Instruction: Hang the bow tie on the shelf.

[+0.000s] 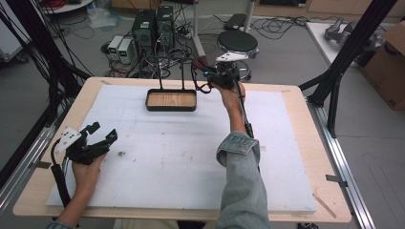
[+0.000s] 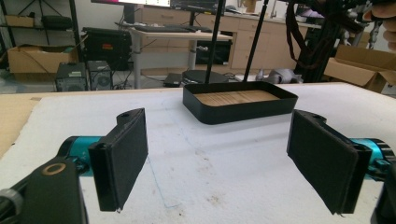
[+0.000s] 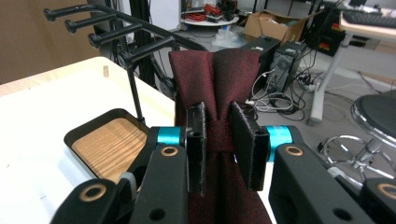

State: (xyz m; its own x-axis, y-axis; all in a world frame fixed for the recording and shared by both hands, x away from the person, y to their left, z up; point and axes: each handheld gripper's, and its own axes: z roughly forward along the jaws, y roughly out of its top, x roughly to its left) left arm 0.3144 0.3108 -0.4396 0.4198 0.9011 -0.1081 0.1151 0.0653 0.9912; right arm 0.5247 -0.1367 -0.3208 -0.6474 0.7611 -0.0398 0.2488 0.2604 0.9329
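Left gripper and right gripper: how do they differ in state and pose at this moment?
The left gripper has its jaws wide apart and holds nothing; the right gripper is shut on a dark red tie. The left gripper sits low near the table's near left; the right gripper is raised beside the rack above the tray. Both have black padded jaws.

A stool [image 1: 237, 42] and computer towers [image 1: 153, 26] beyond the table.

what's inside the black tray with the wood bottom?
Nothing on the black tray's wood-grain floor that shows. Its near wall hides the front strip; the right gripper, holding a dark red tie, covers some.
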